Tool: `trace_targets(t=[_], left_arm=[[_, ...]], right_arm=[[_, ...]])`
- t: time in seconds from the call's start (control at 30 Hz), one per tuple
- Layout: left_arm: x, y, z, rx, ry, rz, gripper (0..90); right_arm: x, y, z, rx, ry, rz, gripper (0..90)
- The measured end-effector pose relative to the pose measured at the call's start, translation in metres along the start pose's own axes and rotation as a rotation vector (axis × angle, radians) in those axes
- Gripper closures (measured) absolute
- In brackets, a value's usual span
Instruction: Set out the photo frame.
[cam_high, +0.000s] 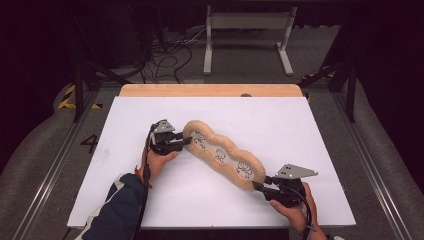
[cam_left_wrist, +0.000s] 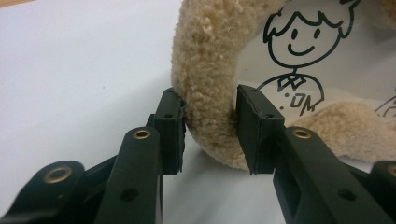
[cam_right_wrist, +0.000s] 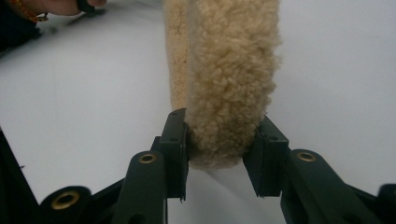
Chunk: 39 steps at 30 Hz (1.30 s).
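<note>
On white table (cam_high: 150, 200), left gripper (cam_high: 187, 141), right gripper (cam_high: 256, 186), clamping fleecy case (cam_high: 222, 154)

You have a white board (cam_high: 150, 195) lying on the wooden table (cam_high: 210, 90). Beyond the table's far edge stands a white metal frame (cam_high: 247, 22), with black cables (cam_high: 167, 60) on the floor to its left.

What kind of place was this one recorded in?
Probably a lab or recording studio, not a home: a white-covered table on a grey floor with metal rails, loose cables behind it, and dark surroundings. A fleece-edged pouch lies on top.
</note>
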<state>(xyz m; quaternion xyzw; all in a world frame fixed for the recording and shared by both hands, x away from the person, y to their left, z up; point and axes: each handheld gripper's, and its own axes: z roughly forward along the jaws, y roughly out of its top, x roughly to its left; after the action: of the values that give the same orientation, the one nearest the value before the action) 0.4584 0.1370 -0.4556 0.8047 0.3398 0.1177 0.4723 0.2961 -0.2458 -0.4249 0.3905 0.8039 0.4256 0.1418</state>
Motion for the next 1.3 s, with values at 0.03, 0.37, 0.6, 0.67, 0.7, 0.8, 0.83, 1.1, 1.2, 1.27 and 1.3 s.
trace_targets(t=[0.03, 0.37, 0.6, 0.67, 0.7, 0.8, 0.83, 1.1, 1.2, 1.27, 1.3], left_arm=[[0.000, -0.001, -0.001, -0.003, -0.002, -0.003, 63.7], [-0.004, -0.010, -0.011, -0.011, 0.006, -0.021, 63.1], [-0.007, -0.016, -0.020, -0.012, 0.000, -0.037, 62.7], [-0.008, -0.018, -0.023, -0.015, -0.005, -0.042, 62.5], [-0.008, -0.019, -0.025, -0.015, -0.003, -0.041, 62.5], [-0.010, -0.022, -0.030, -0.010, -0.007, -0.041, 62.4], [-0.010, -0.023, -0.032, -0.008, 0.004, -0.030, 62.7], [-0.015, -0.029, -0.040, -0.003, -0.002, -0.023, 62.8], [-0.017, -0.032, -0.044, 0.000, 0.004, -0.018, 63.0], [-0.020, -0.035, -0.047, 0.002, 0.006, -0.025, 63.4], [-0.020, -0.037, -0.049, 0.006, 0.001, -0.013, 63.8]], right_arm=[[0.000, 0.000, 0.000, -0.011, -0.013, -0.002, 61.3], [0.001, -0.002, -0.009, -0.078, -0.068, -0.037, 62.1], [0.000, -0.001, -0.008, -0.077, -0.081, -0.022, 63.6], [-0.001, -0.001, -0.008, -0.077, -0.081, -0.017, 63.8], [-0.001, -0.001, -0.008, -0.077, -0.082, -0.017, 63.8], [-0.001, 0.000, -0.007, -0.080, -0.092, -0.017, 64.0], [-0.002, 0.000, -0.006, -0.081, -0.095, -0.019, 64.0], [-0.006, 0.003, -0.003, -0.082, -0.114, -0.013, 64.3], [-0.008, 0.005, -0.001, -0.081, -0.126, -0.021, 64.3], [-0.010, 0.007, 0.001, -0.080, -0.138, -0.034, 64.2], [-0.011, 0.007, 0.002, -0.082, -0.143, -0.035, 64.3]])
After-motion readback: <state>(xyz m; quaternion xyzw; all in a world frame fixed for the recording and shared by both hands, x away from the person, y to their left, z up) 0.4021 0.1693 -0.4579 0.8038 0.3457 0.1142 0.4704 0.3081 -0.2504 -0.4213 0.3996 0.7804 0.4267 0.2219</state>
